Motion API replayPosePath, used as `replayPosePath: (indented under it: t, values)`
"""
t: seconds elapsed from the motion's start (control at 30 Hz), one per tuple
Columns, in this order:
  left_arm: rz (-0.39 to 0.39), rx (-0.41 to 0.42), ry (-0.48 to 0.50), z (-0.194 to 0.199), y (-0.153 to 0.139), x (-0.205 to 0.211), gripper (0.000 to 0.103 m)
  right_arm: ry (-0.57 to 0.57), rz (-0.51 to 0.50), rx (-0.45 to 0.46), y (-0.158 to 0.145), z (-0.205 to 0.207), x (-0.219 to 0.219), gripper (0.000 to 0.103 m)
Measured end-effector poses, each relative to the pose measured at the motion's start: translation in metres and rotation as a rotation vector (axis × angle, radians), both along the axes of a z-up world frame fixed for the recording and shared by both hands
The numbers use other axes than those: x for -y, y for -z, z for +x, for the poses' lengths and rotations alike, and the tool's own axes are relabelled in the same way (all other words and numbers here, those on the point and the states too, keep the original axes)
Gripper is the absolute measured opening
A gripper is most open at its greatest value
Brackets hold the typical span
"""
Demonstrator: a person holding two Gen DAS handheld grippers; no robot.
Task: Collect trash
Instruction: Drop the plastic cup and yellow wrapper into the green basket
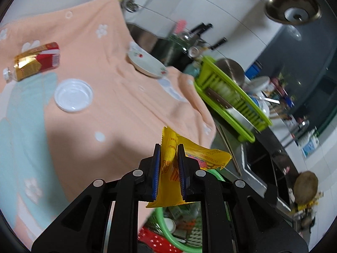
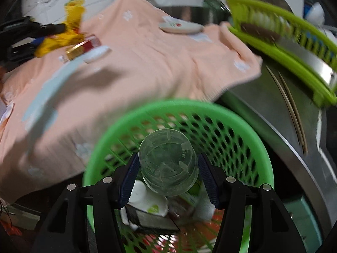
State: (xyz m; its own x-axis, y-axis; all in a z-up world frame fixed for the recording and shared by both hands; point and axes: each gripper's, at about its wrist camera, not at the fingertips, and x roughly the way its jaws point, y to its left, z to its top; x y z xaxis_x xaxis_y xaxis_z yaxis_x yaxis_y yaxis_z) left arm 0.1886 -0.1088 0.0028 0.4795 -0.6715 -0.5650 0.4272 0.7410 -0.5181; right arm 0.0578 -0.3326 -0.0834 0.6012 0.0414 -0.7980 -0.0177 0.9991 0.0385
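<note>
My left gripper (image 1: 169,150) is shut on a yellow snack wrapper (image 1: 168,181) and holds it above the edge of the peach cloth (image 1: 118,97), over the green basket (image 1: 166,229). My right gripper (image 2: 168,158) holds a clear plastic cup (image 2: 168,164) between its fingers, above the green mesh basket (image 2: 242,130), which has trash inside. In the right wrist view the left gripper with the yellow wrapper (image 2: 69,27) shows at the far left. A red-and-gold bottle (image 1: 33,61) and a white plastic lid (image 1: 73,98) lie on the cloth.
A white plate with a flower print (image 1: 145,62) sits at the cloth's far edge. A lime-green dish rack (image 1: 229,103) with a knife and dishes stands on the steel counter to the right. Chopsticks (image 2: 292,109) lie on the counter beside the basket.
</note>
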Motion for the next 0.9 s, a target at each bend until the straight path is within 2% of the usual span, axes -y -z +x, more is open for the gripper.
replayPosePath:
  t: [0.23,0.33,0.53,0.9]
  values:
    - [0.061,-0.013,0.079,-0.025,0.023,0.034,0.015,0.073,0.011,-0.033,0.014,-0.015,0.022,0.056]
    - [0.092,-0.024,0.102,-0.03,0.034,0.046,0.015,0.093,0.026,-0.031,0.014,-0.02,0.029,0.061]
    - [0.144,-0.044,0.15,-0.036,0.055,0.073,0.015,0.115,0.037,-0.017,0.009,-0.027,0.037,0.063]
    - [0.222,-0.102,0.205,-0.039,0.089,0.112,0.015,0.144,0.046,0.046,-0.009,-0.046,0.048,0.081]
